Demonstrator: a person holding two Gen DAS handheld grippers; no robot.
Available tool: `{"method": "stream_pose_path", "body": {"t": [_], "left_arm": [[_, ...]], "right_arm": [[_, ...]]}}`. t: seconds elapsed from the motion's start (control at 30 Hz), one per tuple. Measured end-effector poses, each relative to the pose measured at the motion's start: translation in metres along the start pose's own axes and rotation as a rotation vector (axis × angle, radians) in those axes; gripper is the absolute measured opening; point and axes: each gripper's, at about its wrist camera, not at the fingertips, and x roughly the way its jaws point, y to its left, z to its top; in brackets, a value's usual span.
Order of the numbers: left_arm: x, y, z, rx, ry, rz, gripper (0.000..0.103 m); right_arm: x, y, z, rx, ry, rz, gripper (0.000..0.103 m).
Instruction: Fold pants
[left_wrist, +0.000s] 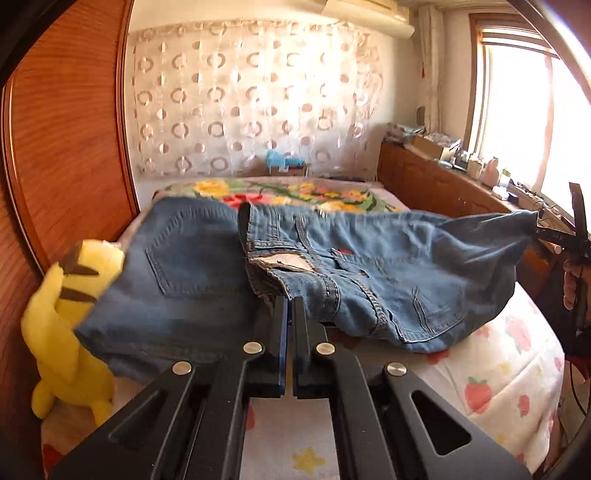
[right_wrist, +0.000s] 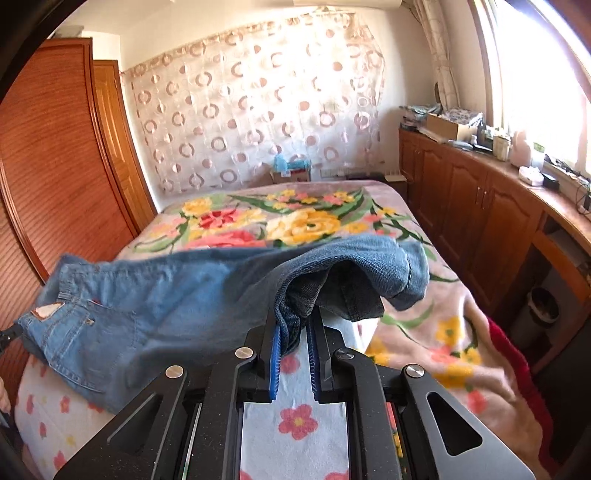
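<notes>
Blue jeans (left_wrist: 388, 266) hang stretched between both grippers above the bed. In the left wrist view my left gripper (left_wrist: 290, 308) is shut, its tips tucked under the waistband near the white label. The right gripper (left_wrist: 570, 236) shows at the far right, pinching the leg end. In the right wrist view my right gripper (right_wrist: 297, 332) is shut on the bunched leg hems of the jeans (right_wrist: 166, 295), denim caught between its blue pads. The waist end sags toward the left edge of that view.
A yellow plush toy (left_wrist: 62, 332) sits on the bed at the left, against the wooden wardrobe (left_wrist: 66, 129). A floral blanket (right_wrist: 295, 221) covers the far half of the bed. Wooden cabinets (right_wrist: 480, 206) with clutter line the right wall, with a bin (right_wrist: 539, 310) beneath.
</notes>
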Motion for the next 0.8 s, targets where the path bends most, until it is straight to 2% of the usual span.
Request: {"method": "stream_pose_path", "body": {"t": [0.33, 0.67, 0.8], "left_arm": [[-0.045, 0.016, 0.012, -0.017, -0.082, 0.011, 0.002], [-0.111, 0.042, -0.012, -0.062, -0.158, 0.019, 0.002], [-0.127, 0.053, -0.028, -0.074, -0.15, 0.034, 0.002]], "right_arm": [[-0.045, 0.018, -0.003, -0.057, -0.041, 0.023, 0.012], [-0.097, 0.001, -0.043, -0.061, -0.027, 0.091, 0.012], [-0.113, -0.008, -0.059, -0.049, -0.011, 0.133, 0.012]]}}
